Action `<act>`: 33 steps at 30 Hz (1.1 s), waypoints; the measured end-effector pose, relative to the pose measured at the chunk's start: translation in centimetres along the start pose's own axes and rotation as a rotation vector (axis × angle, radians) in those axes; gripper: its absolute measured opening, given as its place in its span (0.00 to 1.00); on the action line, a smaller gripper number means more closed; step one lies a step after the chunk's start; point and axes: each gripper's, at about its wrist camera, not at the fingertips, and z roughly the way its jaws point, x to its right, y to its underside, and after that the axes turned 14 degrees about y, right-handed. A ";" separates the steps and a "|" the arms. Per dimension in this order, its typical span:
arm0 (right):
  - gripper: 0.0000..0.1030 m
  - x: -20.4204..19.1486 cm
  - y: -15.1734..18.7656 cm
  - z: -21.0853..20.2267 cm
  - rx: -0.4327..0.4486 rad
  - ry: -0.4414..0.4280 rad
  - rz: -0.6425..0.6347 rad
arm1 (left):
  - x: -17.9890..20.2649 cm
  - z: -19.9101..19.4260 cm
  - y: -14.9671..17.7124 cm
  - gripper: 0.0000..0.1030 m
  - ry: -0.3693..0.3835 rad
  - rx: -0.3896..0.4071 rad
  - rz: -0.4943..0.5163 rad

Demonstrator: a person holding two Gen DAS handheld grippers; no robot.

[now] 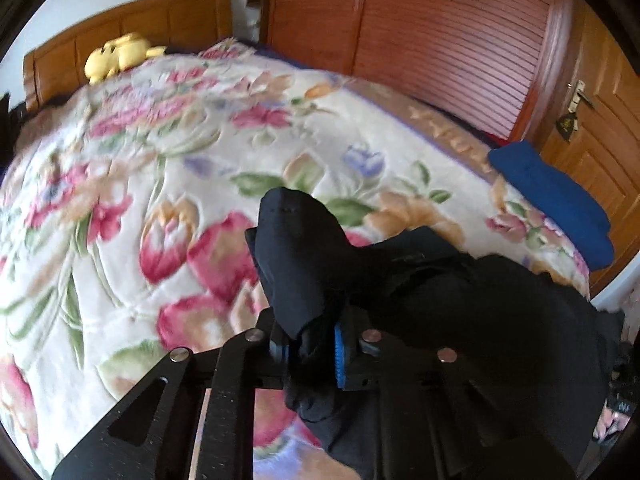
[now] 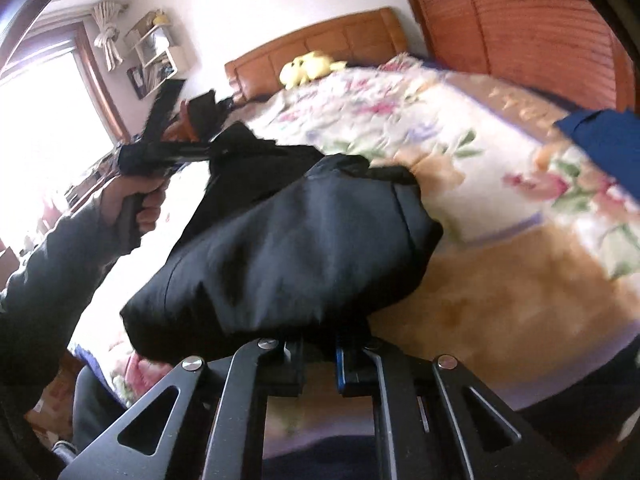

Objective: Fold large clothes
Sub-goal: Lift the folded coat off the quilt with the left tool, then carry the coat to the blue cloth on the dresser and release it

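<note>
One dark garment (image 1: 460,292), unfolded, is hanging above the floral bed (image 1: 168,168); my left gripper (image 1: 310,350) is clamping its bunched edge. Right view: my right gripper (image 2: 320,356) is pinching another edge. Folding barely begun; blue folded item (image 1: 556,196) is lying aside.

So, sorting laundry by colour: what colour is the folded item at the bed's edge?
Blue folded cloth; left wrist view.

We see a bed under a floral blanket (image 1: 168,168) with a wooden headboard (image 1: 132,28), beside a slatted wooden wardrobe (image 1: 452,40), and a bright window (image 2: 44,112).
</note>
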 end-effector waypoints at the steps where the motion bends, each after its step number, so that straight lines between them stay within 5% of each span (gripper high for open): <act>1: 0.10 0.8 -0.4 -0.5 0.017 0.008 0.003 | 0.8 -0.3 -0.5 0.15 -0.002 0.011 0.003; 9: 0.10 7.8 -4.3 -5.5 0.138 0.087 -0.047 | 7.9 1.2 -5.7 0.15 0.037 0.082 0.047; 18: 0.10 18.0 -8.1 -14.2 0.252 0.282 -0.089 | 19.6 6.5 -14.6 0.15 0.127 0.150 0.145; 27: 0.09 26.9 -8.8 -20.0 0.271 0.509 -0.061 | 32.3 13.5 -20.8 0.15 0.224 0.140 0.218; 33: 0.09 31.5 -7.6 -20.3 0.206 0.561 0.018 | 37.8 18.9 -21.8 0.15 0.254 0.086 0.265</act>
